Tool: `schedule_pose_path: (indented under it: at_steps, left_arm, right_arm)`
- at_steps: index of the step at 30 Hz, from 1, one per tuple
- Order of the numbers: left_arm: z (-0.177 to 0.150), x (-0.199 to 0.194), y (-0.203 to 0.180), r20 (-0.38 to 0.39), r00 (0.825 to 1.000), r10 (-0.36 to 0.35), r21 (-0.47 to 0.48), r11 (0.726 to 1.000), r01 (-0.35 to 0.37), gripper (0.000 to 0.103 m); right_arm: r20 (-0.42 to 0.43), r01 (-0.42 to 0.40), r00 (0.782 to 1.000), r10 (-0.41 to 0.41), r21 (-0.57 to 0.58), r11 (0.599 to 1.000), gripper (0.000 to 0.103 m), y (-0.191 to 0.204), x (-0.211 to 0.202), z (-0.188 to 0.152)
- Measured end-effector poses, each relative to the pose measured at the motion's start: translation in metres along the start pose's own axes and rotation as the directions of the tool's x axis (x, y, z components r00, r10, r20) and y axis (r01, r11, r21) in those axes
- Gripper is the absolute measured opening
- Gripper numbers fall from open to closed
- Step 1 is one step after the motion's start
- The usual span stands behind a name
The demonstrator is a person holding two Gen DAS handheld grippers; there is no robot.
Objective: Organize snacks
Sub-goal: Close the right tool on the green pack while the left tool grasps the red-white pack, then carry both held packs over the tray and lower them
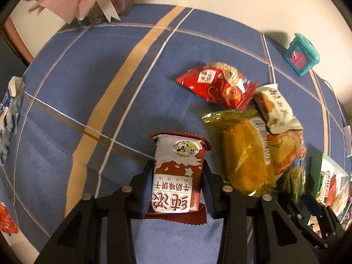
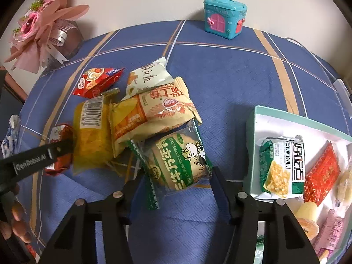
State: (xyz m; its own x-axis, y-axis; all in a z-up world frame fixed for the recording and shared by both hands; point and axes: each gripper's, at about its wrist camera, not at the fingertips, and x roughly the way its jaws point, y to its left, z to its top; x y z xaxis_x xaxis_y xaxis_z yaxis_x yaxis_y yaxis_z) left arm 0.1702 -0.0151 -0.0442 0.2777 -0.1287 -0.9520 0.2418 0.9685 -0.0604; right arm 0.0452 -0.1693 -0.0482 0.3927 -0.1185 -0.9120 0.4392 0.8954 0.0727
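My left gripper (image 1: pixel 177 171) is shut on a brown-and-white milk biscuit packet (image 1: pixel 178 167), its pads pressing both long sides. In the right wrist view that same packet (image 2: pixel 62 132) shows at the far left in the left gripper (image 2: pixel 59 151). My right gripper (image 2: pixel 175 178) is shut on a clear-and-green biscuit packet with a cow picture (image 2: pixel 178 162), held at the near edge of the snack pile. The pile holds a yellow packet (image 2: pixel 92 136), an orange-and-cream packet (image 2: pixel 154 114), a white-green packet (image 2: pixel 147 77) and a red packet (image 2: pixel 96 81).
A mint-rimmed white box (image 2: pixel 259 118) with several snacks in it stands at the right on the blue checked tablecloth (image 2: pixel 220 83). A teal toy house (image 2: pixel 224 17) and a pink bouquet (image 2: pixel 41 28) sit at the back. A person's hand (image 2: pixel 17 224) shows lower left.
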Motion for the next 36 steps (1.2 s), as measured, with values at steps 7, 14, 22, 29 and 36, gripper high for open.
schedule_pose_path:
  at_steps: [7,14,22,29,36]
  left_arm:
    - [-0.009,-0.027,0.000,0.017,1.000,-0.025,-0.011,1.000,0.025,0.042]
    - [-0.023,-0.040,-0.008,0.020,0.999,-0.026,0.002,1.000,0.026,0.042]
    - [-0.041,-0.057,-0.025,0.038,0.999,-0.039,0.033,0.999,0.037,0.042]
    - [-0.052,-0.069,-0.048,0.048,0.996,-0.074,0.061,0.996,0.071,0.042]
    - [-0.063,-0.073,-0.079,0.040,0.995,-0.096,0.104,0.990,0.091,0.042]
  right_arm:
    - [0.014,-0.014,1.000,0.014,0.002,1.000,0.058,-0.003,-0.018,0.000]
    - [0.033,-0.031,0.999,0.031,0.013,0.999,0.058,-0.004,-0.036,-0.007]
    - [0.058,-0.045,0.997,0.043,0.029,0.999,0.058,-0.013,-0.059,-0.017]
    - [0.094,-0.023,0.995,0.018,0.045,0.999,0.058,-0.030,-0.082,-0.021]
    - [0.105,-0.004,0.994,-0.005,0.086,0.996,0.058,-0.058,-0.092,-0.023]
